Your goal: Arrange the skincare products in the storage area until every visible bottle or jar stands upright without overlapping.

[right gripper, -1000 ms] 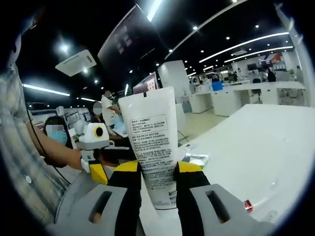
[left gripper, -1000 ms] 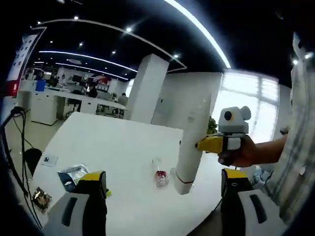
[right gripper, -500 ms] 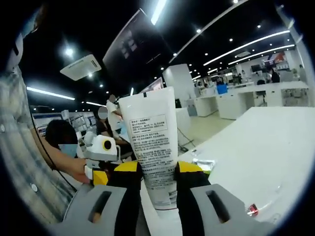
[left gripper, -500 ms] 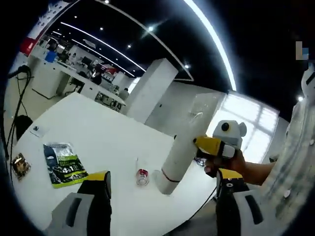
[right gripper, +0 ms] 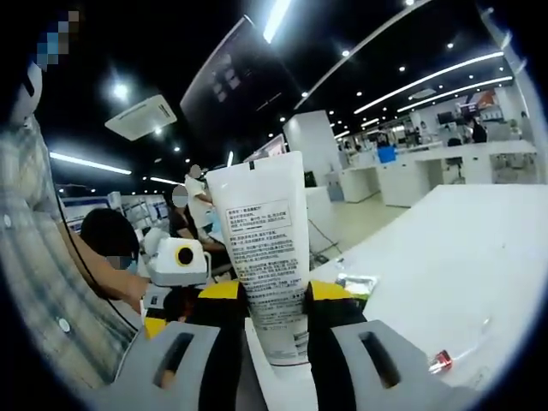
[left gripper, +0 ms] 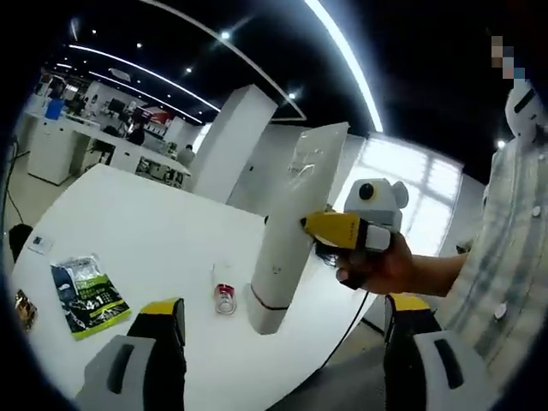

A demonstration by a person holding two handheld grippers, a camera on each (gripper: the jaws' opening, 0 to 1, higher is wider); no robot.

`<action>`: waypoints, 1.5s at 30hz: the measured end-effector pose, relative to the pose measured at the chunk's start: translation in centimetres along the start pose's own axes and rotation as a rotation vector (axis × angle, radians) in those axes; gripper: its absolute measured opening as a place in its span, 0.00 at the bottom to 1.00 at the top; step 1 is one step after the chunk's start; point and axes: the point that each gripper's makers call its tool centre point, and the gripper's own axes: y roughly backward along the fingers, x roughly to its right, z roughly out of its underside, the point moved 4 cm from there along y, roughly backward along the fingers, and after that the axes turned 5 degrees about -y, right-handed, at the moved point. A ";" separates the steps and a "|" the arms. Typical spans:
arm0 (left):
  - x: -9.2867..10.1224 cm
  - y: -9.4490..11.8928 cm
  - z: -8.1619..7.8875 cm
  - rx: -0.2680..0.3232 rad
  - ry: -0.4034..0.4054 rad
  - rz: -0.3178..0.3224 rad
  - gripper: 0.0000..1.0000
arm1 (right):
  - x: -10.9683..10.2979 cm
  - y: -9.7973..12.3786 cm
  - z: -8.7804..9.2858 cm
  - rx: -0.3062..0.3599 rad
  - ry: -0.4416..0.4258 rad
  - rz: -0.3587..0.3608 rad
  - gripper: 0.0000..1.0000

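My right gripper point(right gripper: 265, 295) is shut on a white squeeze tube point(right gripper: 259, 235) with printed text, held upright with its flat end up. In the left gripper view the same tube point(left gripper: 288, 227) hangs cap down, its cap just above or on the white table point(left gripper: 145, 223), with the yellow right gripper point(left gripper: 330, 229) clamped on its middle and a hand behind it. A small clear bottle with a red band point(left gripper: 224, 293) lies on its side left of the tube's cap; it also lies at the table edge point(right gripper: 441, 361). My left gripper point(left gripper: 284, 306) is open and holds nothing.
A green sachet point(left gripper: 88, 293) and a small dark packet point(left gripper: 21, 308) lie on the table's left part. The sachet point(right gripper: 355, 282) also lies behind the right jaw. The table edge runs close to the tube. Desks, a pillar and people stand far behind.
The left view has swung, so the tube now stands closer and more central. The right gripper keeps its hold on the tube. The small bottle and sachet stay put.
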 end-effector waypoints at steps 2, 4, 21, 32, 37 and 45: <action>0.0 0.0 0.3 -0.019 -0.023 -0.005 0.99 | -0.3 -0.3 0.2 -0.009 0.005 -0.010 0.25; 0.0 0.0 0.3 -0.025 -0.022 0.005 0.96 | -0.6 -0.4 0.3 -0.017 0.009 -0.021 0.25; 2.4 0.1 0.1 -0.006 0.066 0.199 0.69 | -4.2 -0.3 1.3 -0.102 -0.066 -0.354 0.24; 3.6 0.3 0.1 -0.002 0.075 0.302 0.40 | -6.0 -0.3 0.6 -0.105 -0.083 -0.467 0.25; 3.9 0.4 0.1 -0.005 0.075 0.317 0.40 | -6.2 -0.4 0.8 -0.086 -0.114 -0.472 0.25; 4.1 0.2 0.9 -0.055 0.043 0.312 0.38 | -6.3 -0.4 1.6 -0.076 -0.139 -0.449 0.26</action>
